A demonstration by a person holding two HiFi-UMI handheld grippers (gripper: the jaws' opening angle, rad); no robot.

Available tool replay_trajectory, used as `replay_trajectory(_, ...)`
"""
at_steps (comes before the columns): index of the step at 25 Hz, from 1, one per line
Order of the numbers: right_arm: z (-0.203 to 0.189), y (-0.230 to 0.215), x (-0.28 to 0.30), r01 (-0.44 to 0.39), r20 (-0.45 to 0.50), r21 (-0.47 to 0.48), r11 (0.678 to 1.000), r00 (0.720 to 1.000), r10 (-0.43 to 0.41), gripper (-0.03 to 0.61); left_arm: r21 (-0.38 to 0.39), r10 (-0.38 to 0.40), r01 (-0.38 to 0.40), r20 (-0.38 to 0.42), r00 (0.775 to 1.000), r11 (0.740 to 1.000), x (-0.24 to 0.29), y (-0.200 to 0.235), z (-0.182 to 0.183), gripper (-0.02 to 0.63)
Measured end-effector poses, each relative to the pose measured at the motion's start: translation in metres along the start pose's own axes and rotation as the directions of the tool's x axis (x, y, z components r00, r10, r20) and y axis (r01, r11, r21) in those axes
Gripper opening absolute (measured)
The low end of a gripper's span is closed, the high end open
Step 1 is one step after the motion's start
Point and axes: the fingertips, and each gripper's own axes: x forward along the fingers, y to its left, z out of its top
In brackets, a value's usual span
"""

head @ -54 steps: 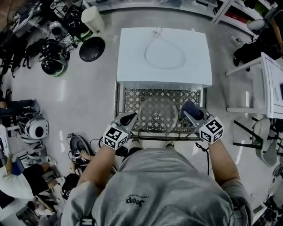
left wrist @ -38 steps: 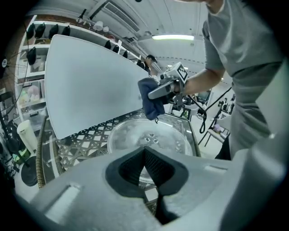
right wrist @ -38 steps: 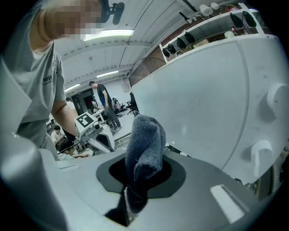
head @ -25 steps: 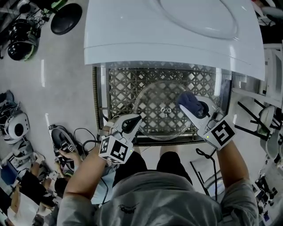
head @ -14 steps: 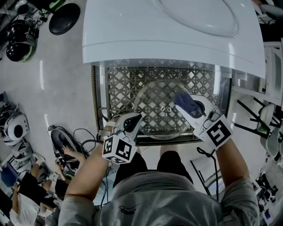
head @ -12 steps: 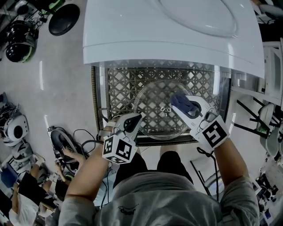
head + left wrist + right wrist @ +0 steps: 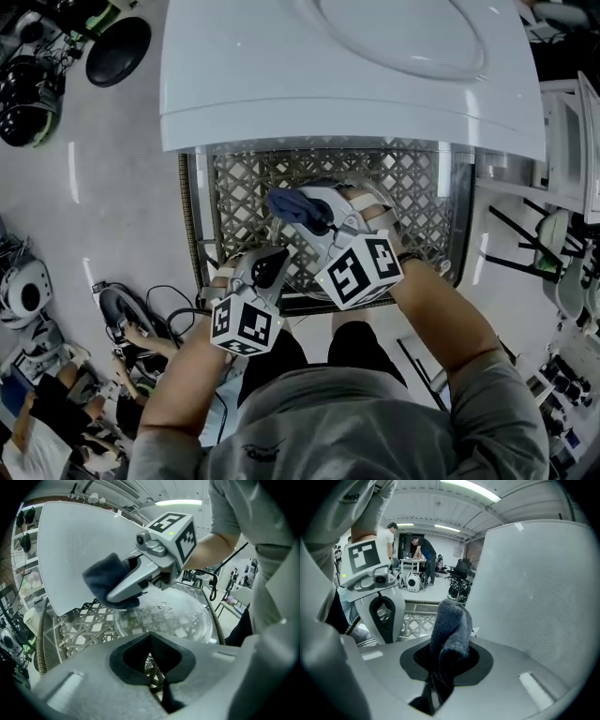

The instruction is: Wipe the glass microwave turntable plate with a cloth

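Observation:
The clear glass turntable plate (image 7: 173, 616) lies on a metal lattice rack (image 7: 422, 187). In the head view the right gripper hides most of the plate (image 7: 389, 220). My right gripper (image 7: 314, 211) is shut on a dark blue cloth (image 7: 291, 203) and holds it over the plate's far-left part. In the right gripper view the cloth (image 7: 451, 623) stands up from the shut jaws (image 7: 443, 660). My left gripper (image 7: 272, 261) is shut, with its tips (image 7: 150, 637) at the plate's near-left rim. I cannot tell whether they pinch the glass.
A white microwave (image 7: 347, 66) stands just behind the rack. Helmets, cables and a black round stool top (image 7: 117, 52) lie on the floor at the left. White shelving (image 7: 562, 122) stands at the right. People (image 7: 424, 555) stand far off.
My right gripper has carried the cloth leftward across the plate, from its right side to its left part. The left gripper has stayed at the near-left rim.

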Motion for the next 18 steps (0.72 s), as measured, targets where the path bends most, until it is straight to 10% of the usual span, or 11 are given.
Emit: replay_trajectory(18, -0.081, -0.029, -0.027, 0.059, -0.307, -0.02, 0.998, 0.95, -0.062, 0.067, -0.036, 0.021, -0.02, 0.004, 1.0, 0.999, 0.0, 0.004, 0.001, 0.003)
